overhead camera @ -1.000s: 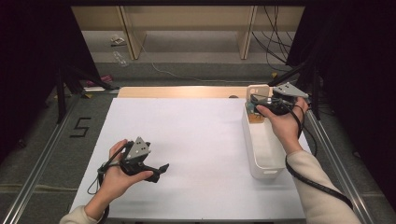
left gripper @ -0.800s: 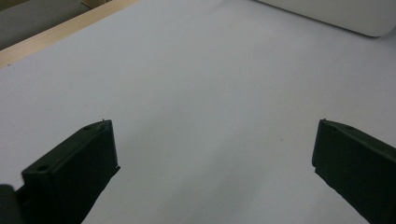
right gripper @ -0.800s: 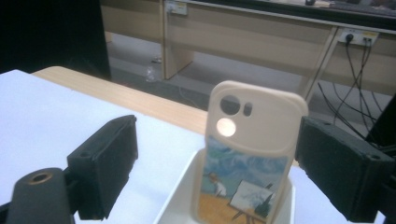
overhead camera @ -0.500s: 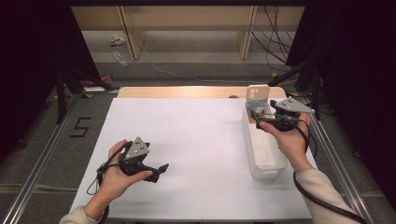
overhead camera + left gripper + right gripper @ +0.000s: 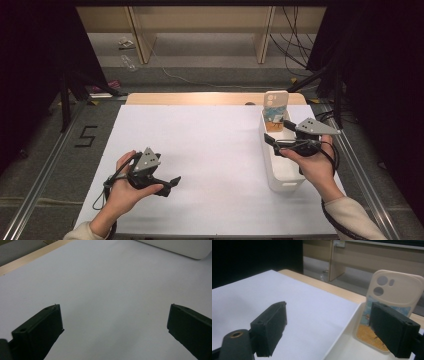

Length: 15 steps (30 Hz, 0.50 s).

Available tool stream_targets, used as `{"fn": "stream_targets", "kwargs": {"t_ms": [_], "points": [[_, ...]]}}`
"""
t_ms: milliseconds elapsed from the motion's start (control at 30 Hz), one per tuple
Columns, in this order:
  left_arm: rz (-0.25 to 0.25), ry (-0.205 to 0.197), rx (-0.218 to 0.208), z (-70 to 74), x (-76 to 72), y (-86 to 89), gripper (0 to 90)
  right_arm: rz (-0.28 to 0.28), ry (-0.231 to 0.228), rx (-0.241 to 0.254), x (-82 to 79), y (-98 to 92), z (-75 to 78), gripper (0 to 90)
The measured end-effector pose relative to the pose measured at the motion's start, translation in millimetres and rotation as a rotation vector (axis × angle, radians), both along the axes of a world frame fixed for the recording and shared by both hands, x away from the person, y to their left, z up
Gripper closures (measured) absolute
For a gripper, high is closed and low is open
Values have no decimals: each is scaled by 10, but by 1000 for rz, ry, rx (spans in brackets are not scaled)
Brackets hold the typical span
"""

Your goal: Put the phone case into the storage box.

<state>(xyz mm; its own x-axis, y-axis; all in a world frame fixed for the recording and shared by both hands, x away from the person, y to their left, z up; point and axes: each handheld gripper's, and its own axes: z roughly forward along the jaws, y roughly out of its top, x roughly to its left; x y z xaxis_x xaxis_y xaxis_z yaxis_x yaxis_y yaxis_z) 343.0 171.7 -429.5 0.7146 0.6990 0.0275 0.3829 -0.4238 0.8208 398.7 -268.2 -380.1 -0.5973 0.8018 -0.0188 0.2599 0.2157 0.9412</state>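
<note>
A cream phone case [image 5: 276,111] with a beach picture stands upright against the far end of a long white bin [image 5: 286,186] at the table's right side. My right gripper [image 5: 270,140] hovers over the bin's middle, open, a short way nearer than the case. In the right gripper view the case [image 5: 392,287] stands behind the right jaw, and nothing lies between the jaws of my right gripper [image 5: 329,325]. My left gripper [image 5: 173,183] rests low over the white table sheet [image 5: 200,150] at the near left, open and empty. In its own view the left gripper [image 5: 113,322] frames bare sheet.
A strip of wooden tabletop [image 5: 200,98] runs along the sheet's far edge. The bin's side [image 5: 175,247] shows far off in the left gripper view. Metal rails [image 5: 45,175] flank the table, and cables [image 5: 300,45] lie on the floor beyond.
My right hand has drawn back along the bin toward the person, away from the phone case, which stays standing at the far end. The left hand has kept still.
</note>
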Motion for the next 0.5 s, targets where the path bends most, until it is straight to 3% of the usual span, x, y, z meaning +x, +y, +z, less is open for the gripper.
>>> {"fn": "stream_targets", "kwargs": {"t_ms": [500], "points": [[8,10,1,-16,-67,40,0,93,26,16,-328,-30,-120,160]]}}
